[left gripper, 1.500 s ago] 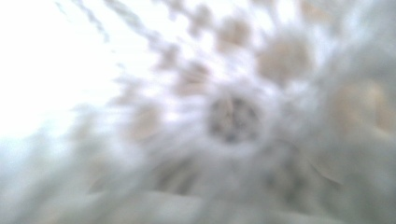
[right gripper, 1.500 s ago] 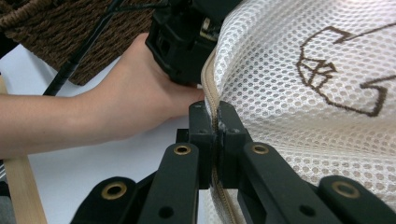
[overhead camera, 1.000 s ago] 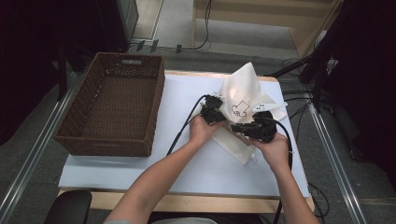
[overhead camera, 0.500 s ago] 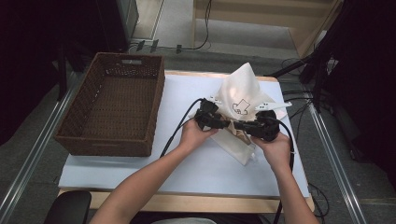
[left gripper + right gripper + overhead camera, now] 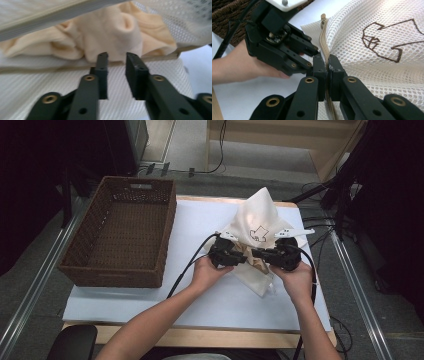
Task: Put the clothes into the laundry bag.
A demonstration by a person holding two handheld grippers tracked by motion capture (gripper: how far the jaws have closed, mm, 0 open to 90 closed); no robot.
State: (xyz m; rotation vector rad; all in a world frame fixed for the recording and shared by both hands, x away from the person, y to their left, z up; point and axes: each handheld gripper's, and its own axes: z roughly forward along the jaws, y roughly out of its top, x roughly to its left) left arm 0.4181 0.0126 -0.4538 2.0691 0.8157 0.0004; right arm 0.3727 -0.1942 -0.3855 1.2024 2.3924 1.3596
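Note:
A white mesh laundry bag (image 5: 257, 217) with a shirt outline printed on it stands bunched at the right of the table. My right gripper (image 5: 327, 61) is shut on the bag's beige zipper edge (image 5: 323, 40) and lifts it. In the high view the right gripper (image 5: 259, 253) faces left, opposite my left gripper (image 5: 244, 258). The left gripper (image 5: 117, 58) is open, its jaws a small gap apart, at the mouth of the bag. Just ahead of its tips lies a crumpled cream cloth (image 5: 112, 35) inside the bag. The left gripper (image 5: 312, 50) also appears in the right gripper view, close beside the zipper.
A dark brown wicker basket (image 5: 80, 265) sits at the left of the white table cover (image 5: 200, 215). Black cables (image 5: 192, 260) trail from both grippers over the table. The table's front edge (image 5: 225, 337) is wood, and metal rails run along both sides.
My left gripper has drawn back towards the person and now points into the bag's opening. The right gripper keeps its hold on the zipper edge and has barely shifted.

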